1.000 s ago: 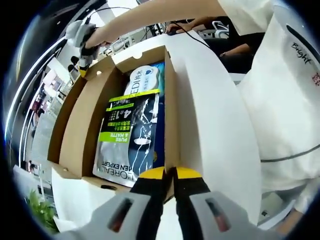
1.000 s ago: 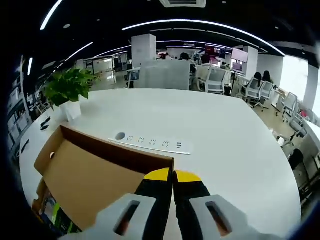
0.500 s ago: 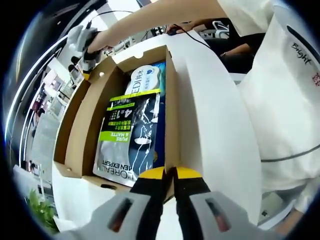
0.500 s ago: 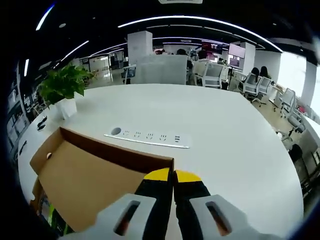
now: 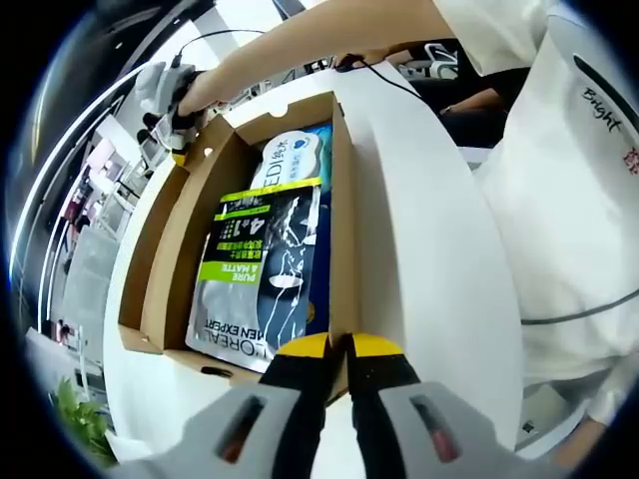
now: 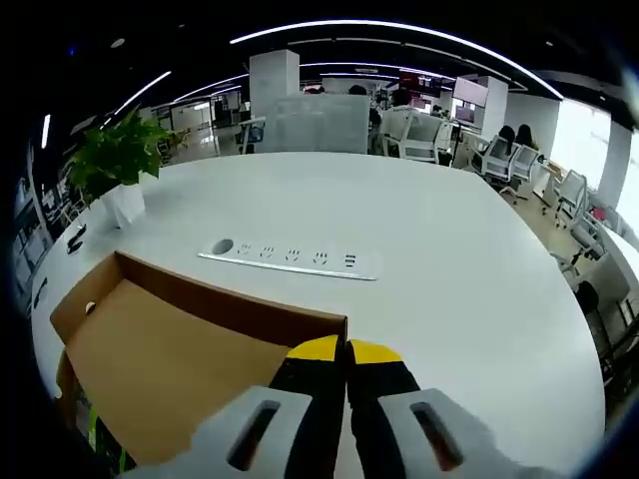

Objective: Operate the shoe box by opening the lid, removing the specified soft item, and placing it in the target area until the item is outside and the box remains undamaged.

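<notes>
The brown shoe box (image 5: pixel 339 200) lies with its top uncovered on a white table. Inside it is a grey and green L'Oreal soft pack (image 5: pixel 255 279), with a white and blue pack (image 5: pixel 290 155) behind it. My left gripper (image 5: pixel 347 344) is shut on the near end of the box's right wall. The lid (image 5: pixel 165 249) stands raised along the box's left side. My right gripper (image 5: pixel 180 138), held by a bare arm, is shut on the lid's far corner. In the right gripper view the right gripper (image 6: pixel 346 346) pinches the lid's (image 6: pixel 170 379) edge.
A white power strip (image 6: pixel 290 259) lies on the round white table (image 6: pixel 449 279) beyond the lid. A potted plant (image 6: pixel 115 160) stands at the table's left edge. The person's white shirt (image 5: pixel 569 200) is close on the right. Office chairs and desks stand far behind.
The right gripper has swung the lid on its hinge, so its inner face looks narrower in the left gripper view. The right view has tipped down slightly. The left gripper is unmoved.
</notes>
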`<state>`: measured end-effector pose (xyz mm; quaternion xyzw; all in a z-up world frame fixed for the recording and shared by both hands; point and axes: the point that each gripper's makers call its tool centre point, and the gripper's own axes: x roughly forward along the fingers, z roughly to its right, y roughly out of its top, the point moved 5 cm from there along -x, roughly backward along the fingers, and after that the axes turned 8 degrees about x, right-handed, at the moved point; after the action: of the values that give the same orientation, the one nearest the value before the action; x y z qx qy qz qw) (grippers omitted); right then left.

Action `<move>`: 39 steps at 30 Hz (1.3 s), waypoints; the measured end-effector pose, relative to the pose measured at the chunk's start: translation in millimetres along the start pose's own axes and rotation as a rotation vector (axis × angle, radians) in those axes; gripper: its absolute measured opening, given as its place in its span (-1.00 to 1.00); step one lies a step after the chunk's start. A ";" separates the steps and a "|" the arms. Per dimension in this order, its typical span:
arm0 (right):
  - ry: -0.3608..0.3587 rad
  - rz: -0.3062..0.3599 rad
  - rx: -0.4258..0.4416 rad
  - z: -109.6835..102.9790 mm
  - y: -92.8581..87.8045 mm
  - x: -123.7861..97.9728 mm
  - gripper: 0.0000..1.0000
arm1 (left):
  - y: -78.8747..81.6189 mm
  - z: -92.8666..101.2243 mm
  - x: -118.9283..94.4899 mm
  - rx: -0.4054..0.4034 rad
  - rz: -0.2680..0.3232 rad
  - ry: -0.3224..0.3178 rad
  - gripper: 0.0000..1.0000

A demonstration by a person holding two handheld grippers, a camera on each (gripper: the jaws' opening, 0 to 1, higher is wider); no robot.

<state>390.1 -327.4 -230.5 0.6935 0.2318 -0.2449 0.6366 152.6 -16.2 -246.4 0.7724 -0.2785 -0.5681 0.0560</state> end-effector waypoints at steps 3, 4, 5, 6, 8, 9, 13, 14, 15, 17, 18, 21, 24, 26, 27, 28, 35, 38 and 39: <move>0.000 -0.010 -0.002 -0.2 -4.6 0.9 -1.00 | 0.1 0.0 0.0 -0.001 0.000 -0.001 -0.89; 0.000 -0.011 -0.002 -0.2 -5.0 1.1 -1.00 | 0.2 0.1 -0.1 -0.001 0.000 -0.001 -0.89; 0.000 -0.017 -0.001 0.3 -5.4 2.8 -1.00 | 0.3 0.1 -0.1 -0.002 0.000 -0.001 -0.89; -0.001 -0.019 -0.001 0.4 -5.6 3.1 -1.00 | 0.3 0.1 -0.1 -0.004 0.001 -0.001 -0.89; -0.009 -0.021 0.000 -0.4 -6.5 3.3 -1.00 | 0.4 0.1 -0.1 -0.005 0.000 -0.002 -0.89; -0.015 -0.024 -0.012 -2.6 -8.4 2.7 -1.00 | 0.4 0.1 -0.1 -0.004 0.001 -0.002 -0.89; -0.015 -0.031 -0.008 -2.2 -12.4 2.3 -1.00 | 0.4 0.0 -0.1 -0.003 0.002 -0.003 -0.89; -0.012 -0.032 -0.005 -1.7 -13.1 2.1 -1.00 | 0.4 0.0 -0.1 -0.001 0.002 -0.003 -0.89; -0.010 -0.031 0.002 -1.3 -13.8 1.3 -1.00 | 0.3 -0.1 -0.1 -0.002 0.002 -0.002 -0.89; -0.009 -0.032 0.002 -2.0 -14.0 1.7 -1.00 | 0.2 -0.1 0.0 -0.003 0.002 -0.003 -0.89; -0.009 -0.030 0.004 -1.9 -13.1 2.0 -1.00 | 0.2 -0.1 0.0 -0.003 0.002 -0.003 -0.89; -0.002 -0.029 -0.003 -1.2 -11.7 2.5 -1.00 | 0.1 -0.1 0.0 -0.003 0.002 -0.002 -0.89; 0.013 -0.030 -0.027 -0.9 -10.9 2.3 -0.98 | 0.0 -0.1 0.0 -0.007 0.001 -0.001 -0.89; 0.015 -0.037 -0.018 -0.5 -10.8 4.1 -0.97 | 0.1 0.0 0.1 -0.006 -0.002 0.001 -0.88; 0.015 -0.034 -0.025 -0.6 -10.8 3.8 -0.97 | 0.1 0.2 0.1 -0.004 -0.003 0.002 -0.88; 0.017 -0.026 -0.027 -0.9 -10.3 3.3 -0.97 | 0.1 0.1 0.0 -0.003 -0.003 0.003 -0.88; 0.030 0.002 -0.065 1.6 -6.8 0.0 -0.73 | -0.6 0.1 -0.2 -0.004 0.010 0.004 -0.88; 0.038 0.029 -0.060 5.0 -1.1 -4.2 -0.66 | -0.4 0.2 -0.2 -0.003 0.007 0.004 -0.88; 0.039 0.037 -0.058 7.2 1.5 -6.6 -0.66 | -0.4 0.2 -0.2 -0.004 0.007 0.004 -0.88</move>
<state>385.6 -334.7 -225.6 0.6835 0.2382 -0.2128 0.6564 152.6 -15.7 -246.5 0.7725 -0.2799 -0.5669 0.0598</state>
